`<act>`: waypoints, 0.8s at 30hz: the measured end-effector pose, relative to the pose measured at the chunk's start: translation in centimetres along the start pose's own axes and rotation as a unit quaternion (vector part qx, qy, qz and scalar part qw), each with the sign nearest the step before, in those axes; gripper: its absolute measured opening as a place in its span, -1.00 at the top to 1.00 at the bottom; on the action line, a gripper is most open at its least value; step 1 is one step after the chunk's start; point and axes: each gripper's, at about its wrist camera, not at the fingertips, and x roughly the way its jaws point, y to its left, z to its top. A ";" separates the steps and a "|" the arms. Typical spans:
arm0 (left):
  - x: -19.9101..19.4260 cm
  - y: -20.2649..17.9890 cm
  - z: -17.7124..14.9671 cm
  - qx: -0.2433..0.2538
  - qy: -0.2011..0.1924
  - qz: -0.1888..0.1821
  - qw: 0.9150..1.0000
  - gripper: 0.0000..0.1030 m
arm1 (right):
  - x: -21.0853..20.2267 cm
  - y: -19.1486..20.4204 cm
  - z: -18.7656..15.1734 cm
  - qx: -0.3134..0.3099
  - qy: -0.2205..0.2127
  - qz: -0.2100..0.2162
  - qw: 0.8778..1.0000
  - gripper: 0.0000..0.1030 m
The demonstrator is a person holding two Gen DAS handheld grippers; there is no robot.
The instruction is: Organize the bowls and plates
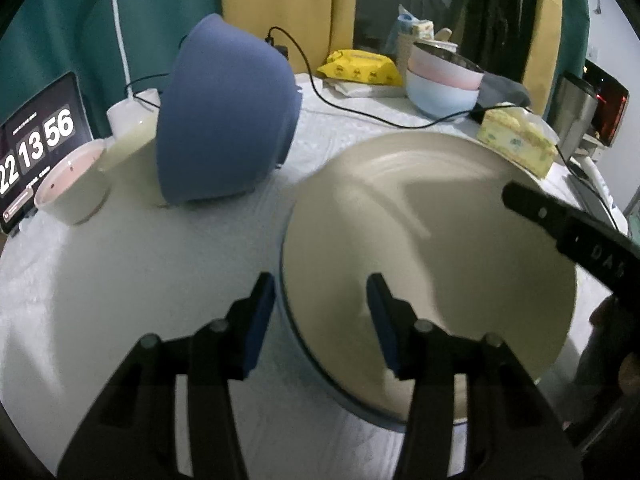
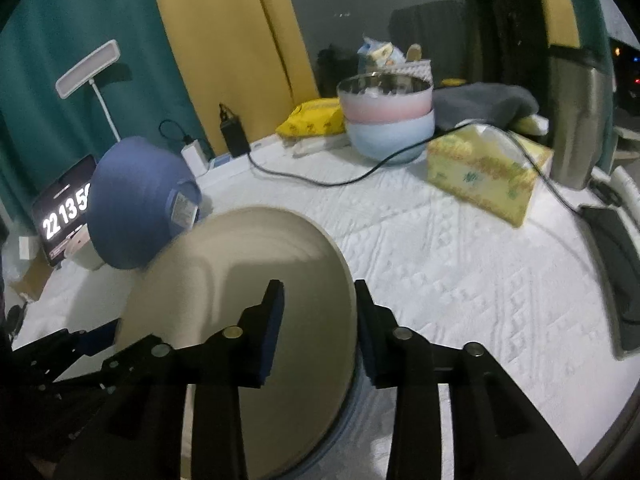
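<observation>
A large round cream-glazed ceramic plate with a blue underside (image 1: 432,264) lies flat on the white quilted tablecloth (image 1: 120,272), straddled at opposite edges by two black hand-held tools. The left gripper (image 1: 322,312) stands partly open, one blue pad outside the near-left rim and one over the plate's face, neither pressing; the right gripper (image 2: 320,320) likewise brackets the right rim with its jaws apart, gripping nothing — the pads show a gap to the rim in both wrist views.

The step in hand appears to be taking hold of, or letting go of, this plate. Done well, either calls for both pads to seat squarely across the rim before any lift, and for the two tools to rise together and level, since a shallow glazed dish is likely to slide out of a one-sided pinch. The deep blue matte bowl tipped on its side (image 1: 228,120) sits just beyond the plate's left edge and would be easy to knock.

Counted: one plate; four bowls — the tipped blue one, a pink bowl with a steel lining (image 2: 386,100) nested in a pale blue bowl (image 2: 390,140) at the back, and a small white bowl with a pink inside (image 1: 70,188) by the tablet clock (image 1: 36,140). Also one yellow tissue box (image 2: 484,168), one steel tumbler (image 2: 578,128).
</observation>
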 end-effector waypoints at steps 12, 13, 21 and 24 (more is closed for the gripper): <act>-0.5 1.9 0.2 -0.042 -0.014 -0.003 0.999 -0.12 | 0.4 -1.2 -0.2 0.013 0.007 -0.011 1.000 0.13; -0.2 2.0 0.2 -0.046 -0.009 -0.007 0.999 -0.13 | 0.5 -1.3 -0.3 0.015 0.011 -0.012 1.000 0.13; 1.4 2.3 -0.3 -0.067 0.024 -0.023 0.997 -0.15 | 2.3 -1.5 -0.7 0.021 0.062 -0.003 0.998 0.07; 1.4 2.5 -0.4 -0.071 0.022 -0.013 0.997 -0.15 | 2.4 -1.4 -0.8 0.022 0.063 0.000 0.998 0.06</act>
